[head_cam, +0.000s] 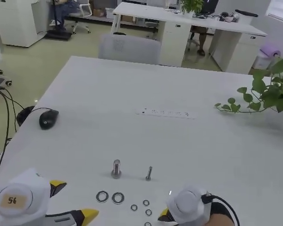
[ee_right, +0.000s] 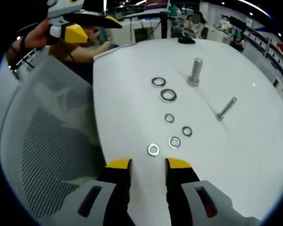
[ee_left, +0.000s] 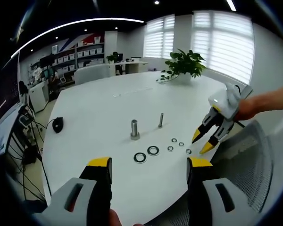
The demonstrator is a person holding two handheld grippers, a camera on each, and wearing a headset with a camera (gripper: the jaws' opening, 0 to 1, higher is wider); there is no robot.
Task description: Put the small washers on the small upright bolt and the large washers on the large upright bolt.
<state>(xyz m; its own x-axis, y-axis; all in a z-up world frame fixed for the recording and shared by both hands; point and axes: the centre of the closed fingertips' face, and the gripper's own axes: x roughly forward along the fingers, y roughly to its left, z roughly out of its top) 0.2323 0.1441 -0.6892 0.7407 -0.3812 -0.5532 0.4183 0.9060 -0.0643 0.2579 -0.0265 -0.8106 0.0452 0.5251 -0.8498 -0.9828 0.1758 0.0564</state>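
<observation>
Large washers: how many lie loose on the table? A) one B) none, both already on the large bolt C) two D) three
C: two large washers lie side by side on the table, on the person's side of the large bolt, whose shank is bare.

A yellow label [head_cam: 12, 200] on the left gripper [head_cam: 73, 199] reads "56"; the tabletop strip [head_cam: 169, 113] seems printed but illegible.

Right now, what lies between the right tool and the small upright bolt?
Loose small washers, lying flat, as the right gripper view shows.
</observation>
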